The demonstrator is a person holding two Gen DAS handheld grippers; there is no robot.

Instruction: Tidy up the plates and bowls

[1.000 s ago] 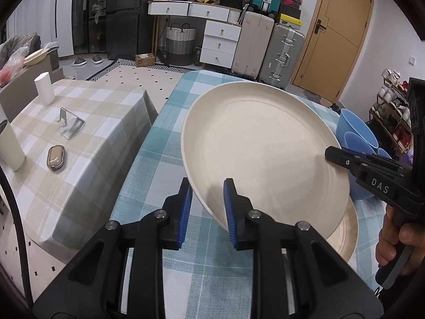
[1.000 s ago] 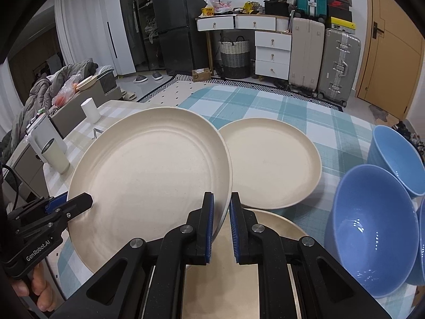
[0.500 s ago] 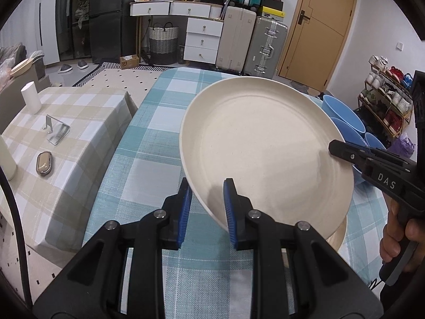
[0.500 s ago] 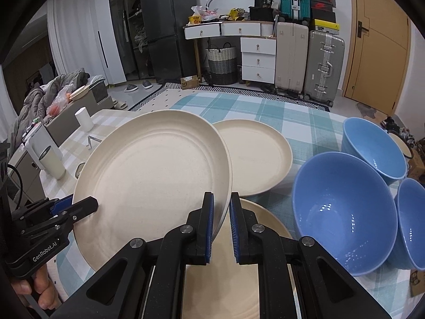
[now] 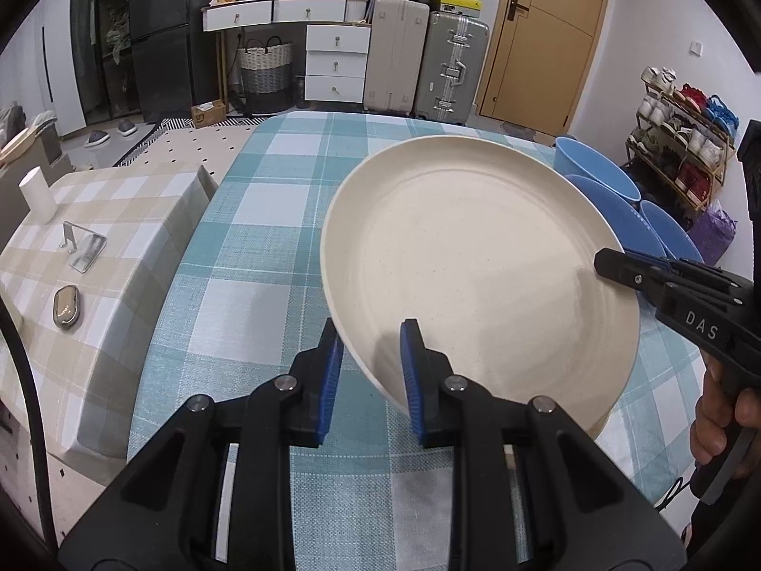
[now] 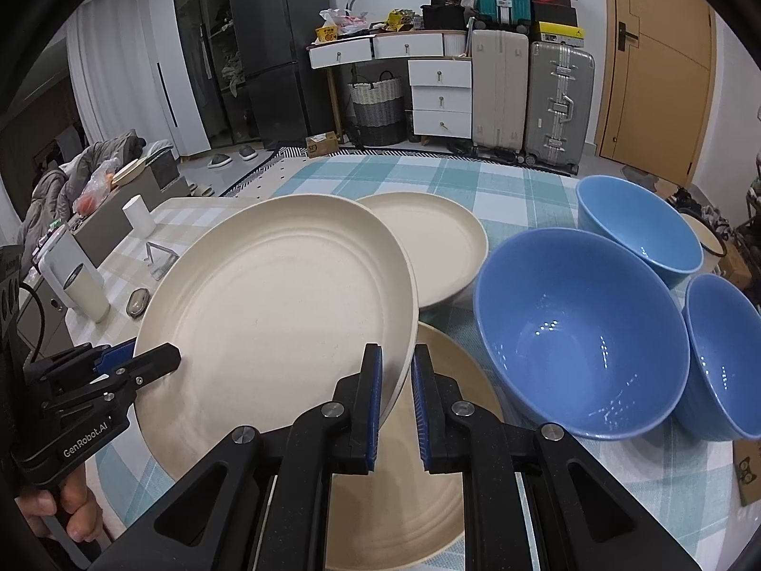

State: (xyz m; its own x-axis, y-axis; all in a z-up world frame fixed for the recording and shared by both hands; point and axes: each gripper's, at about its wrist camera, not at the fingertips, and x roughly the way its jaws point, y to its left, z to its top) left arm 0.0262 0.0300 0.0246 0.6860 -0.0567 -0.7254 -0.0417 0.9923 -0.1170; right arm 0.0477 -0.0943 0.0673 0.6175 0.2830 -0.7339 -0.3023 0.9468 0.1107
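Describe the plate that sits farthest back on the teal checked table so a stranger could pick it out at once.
Start at the teal checked table and find the three blue bowls on its right side. Just left of them, behind the big plate held in the air, lies a cream plate flat on the cloth. Unlike the other two plates, nothing covers or grips it.

Black grippers (image 5: 371,371), blue-lined jaws, silver screws; "DAS", possibly "GenRobot.AI".

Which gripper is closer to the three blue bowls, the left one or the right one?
Right. The right gripper clamps the lifted plate on its rim beside the nearest blue bowl. The left gripper clamps the opposite rim, with the whole plate between it and the bowls.
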